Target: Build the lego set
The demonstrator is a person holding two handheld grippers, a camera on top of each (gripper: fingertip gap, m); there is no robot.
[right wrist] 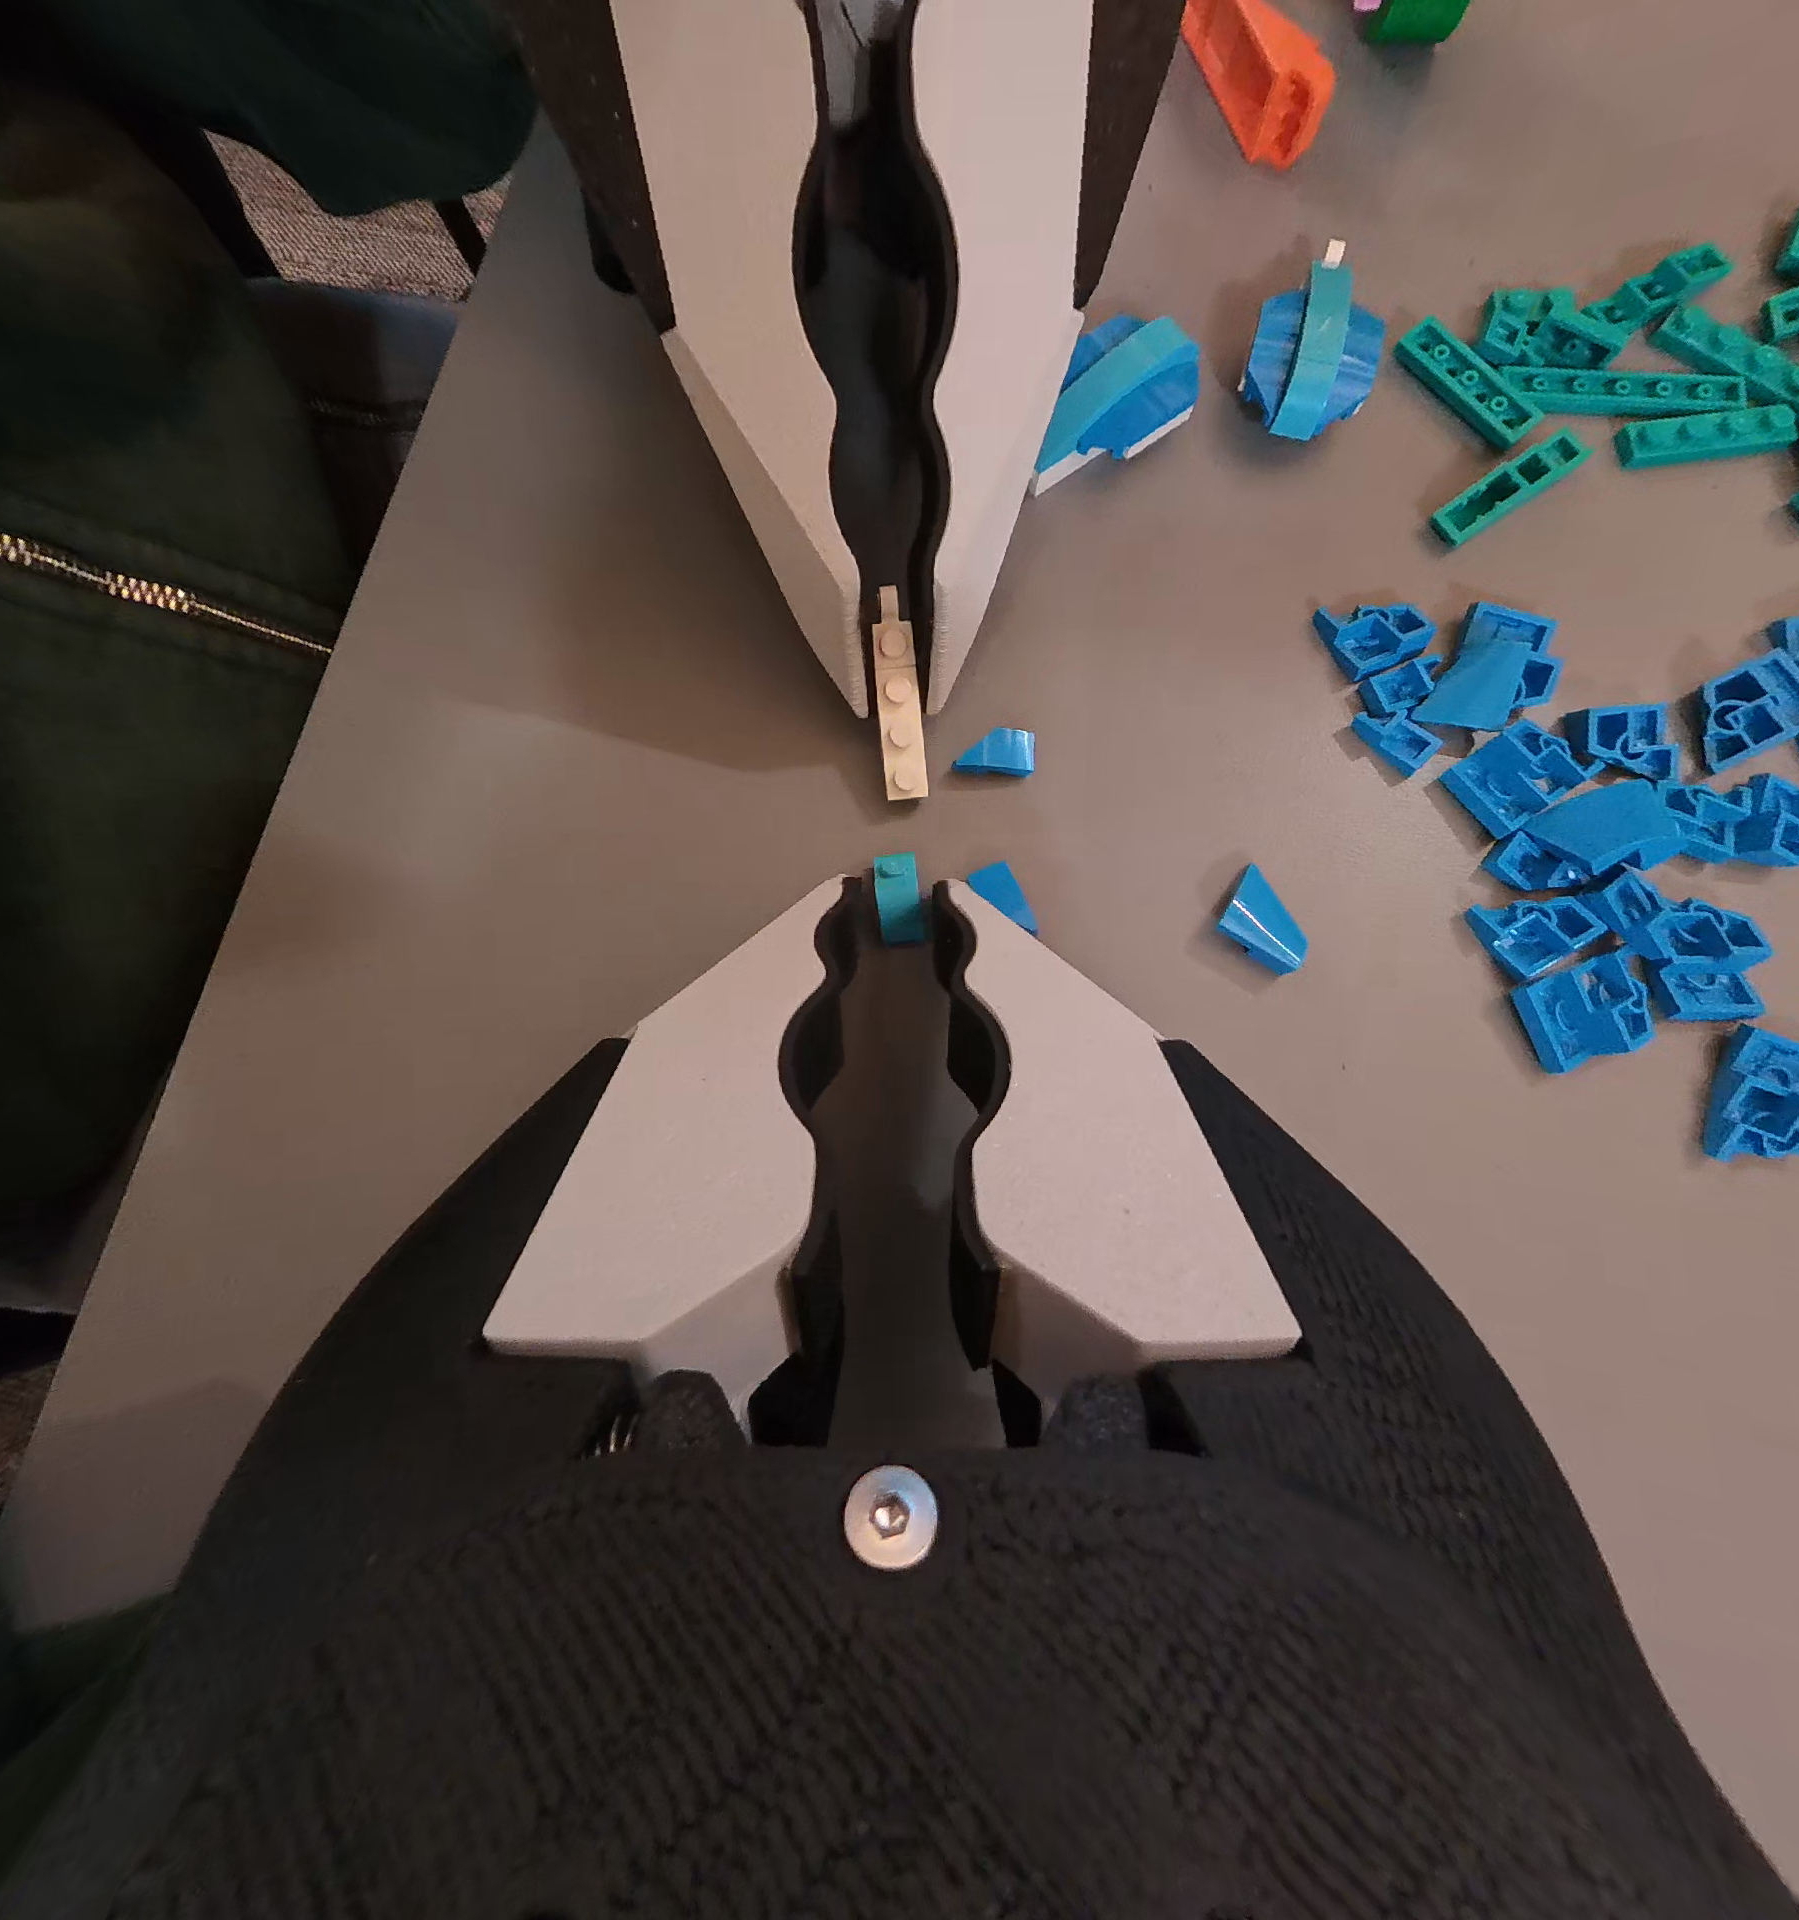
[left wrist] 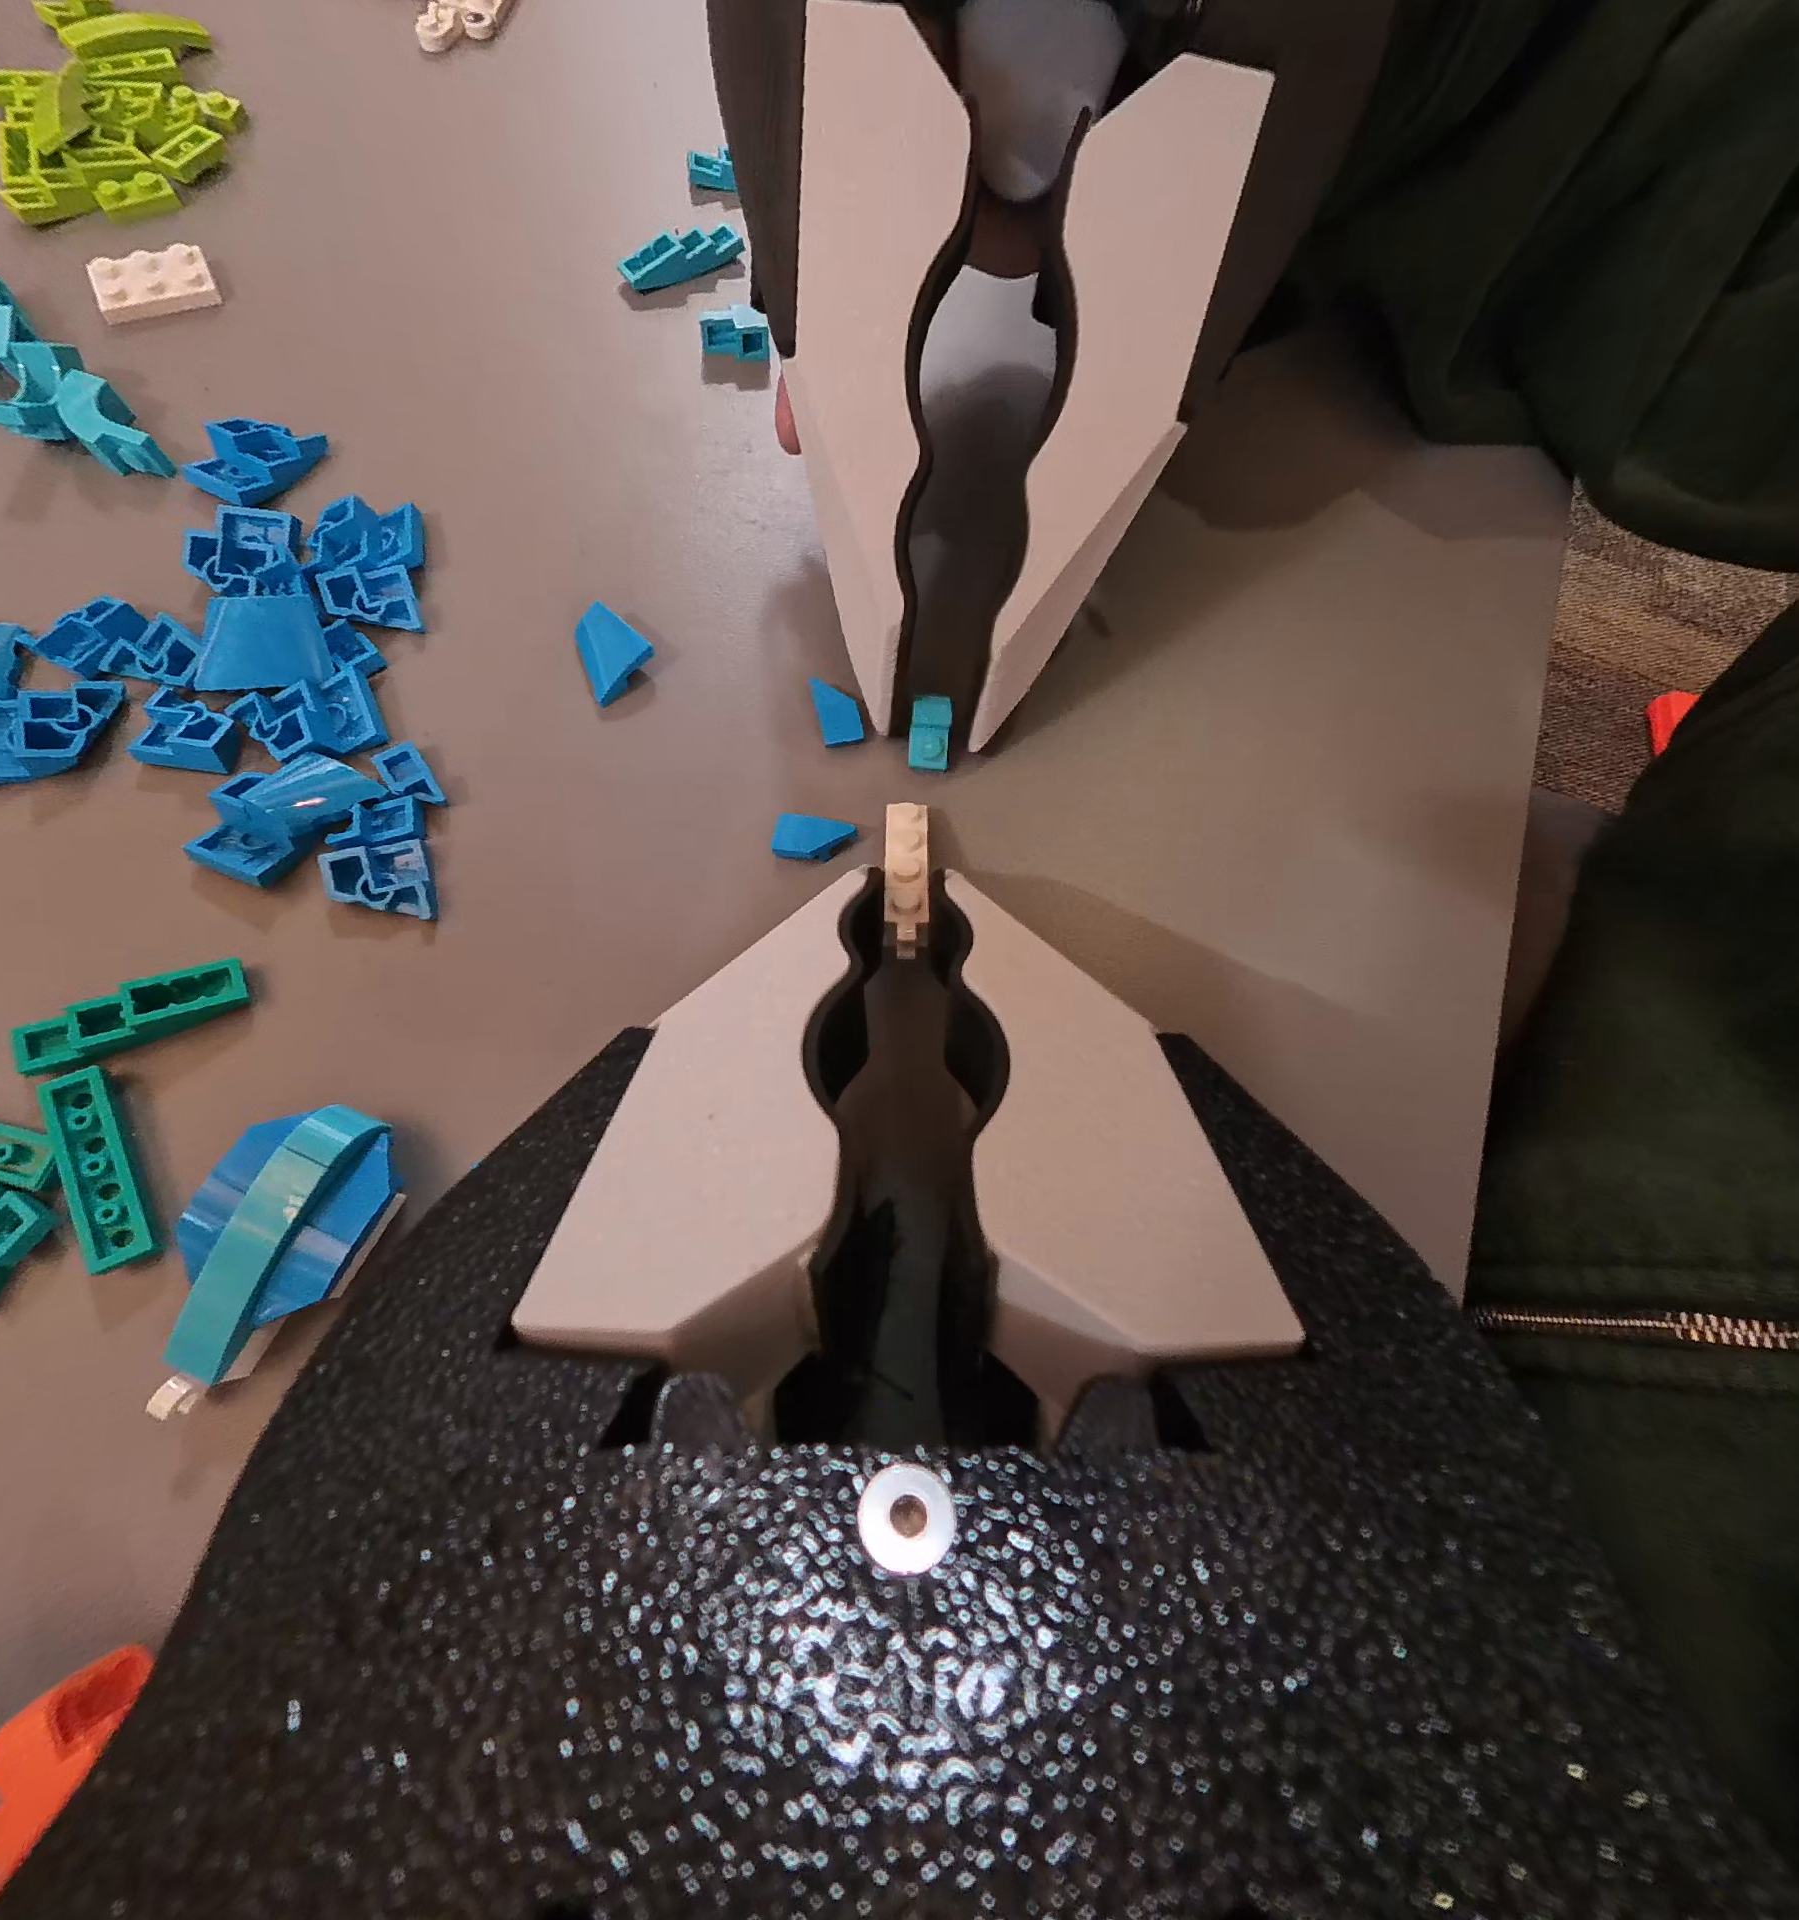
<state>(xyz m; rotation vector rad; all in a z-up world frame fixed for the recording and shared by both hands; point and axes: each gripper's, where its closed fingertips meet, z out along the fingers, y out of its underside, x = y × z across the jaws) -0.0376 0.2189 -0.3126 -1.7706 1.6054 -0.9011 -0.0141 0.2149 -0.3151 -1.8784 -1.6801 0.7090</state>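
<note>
Between facing tongs, unmarked white plate nears teal brick.

A grey table (matte) meets a dark green zipped jacket.

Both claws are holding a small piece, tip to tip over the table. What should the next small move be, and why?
Probably ease the right claw forward to bring its teal piece onto the free end of the light grey plate held by the left claw. The two pieces face each other, nearly in line, with a small gap between.
</note>
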